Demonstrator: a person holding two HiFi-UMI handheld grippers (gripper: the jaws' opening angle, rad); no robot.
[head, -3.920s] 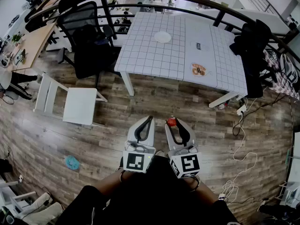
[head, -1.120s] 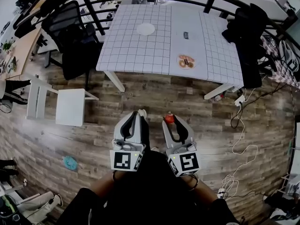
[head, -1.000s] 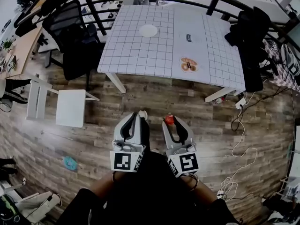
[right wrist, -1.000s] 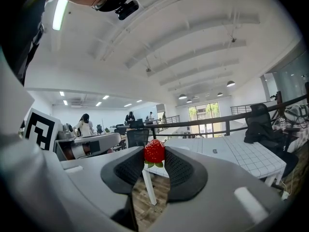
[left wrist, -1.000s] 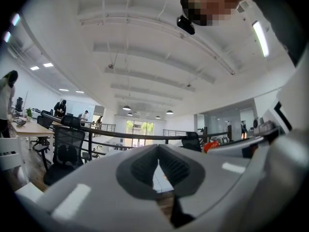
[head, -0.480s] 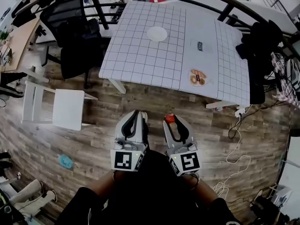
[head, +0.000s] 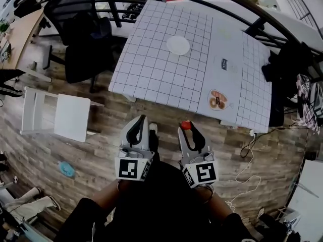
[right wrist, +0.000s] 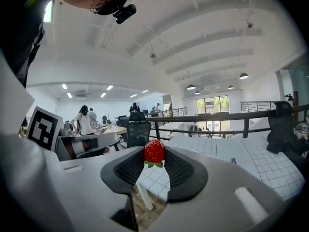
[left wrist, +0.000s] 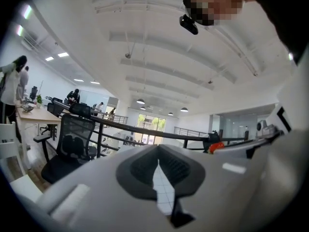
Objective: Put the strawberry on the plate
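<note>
Obs: right gripper [right wrist: 154, 154] pinches strawberry [right wrist: 154, 150] at its jaw tips, short of the table's [head: 151, 74] near edge. The plate [head: 178, 45] lies mid-table, farther in. Tip hold likely suits a clean release. The left gripper [left wrist: 158, 163] is closed, empty, also short of table.

Black clothing [head: 161, 205] with long sleeves, left gripper [head: 141, 120] and right gripper [head: 186, 130] in pale grey moulded shells, black ribbed pads [right wrist: 181, 170], white cubes [head: 130, 168] bearing black square markers.
</note>
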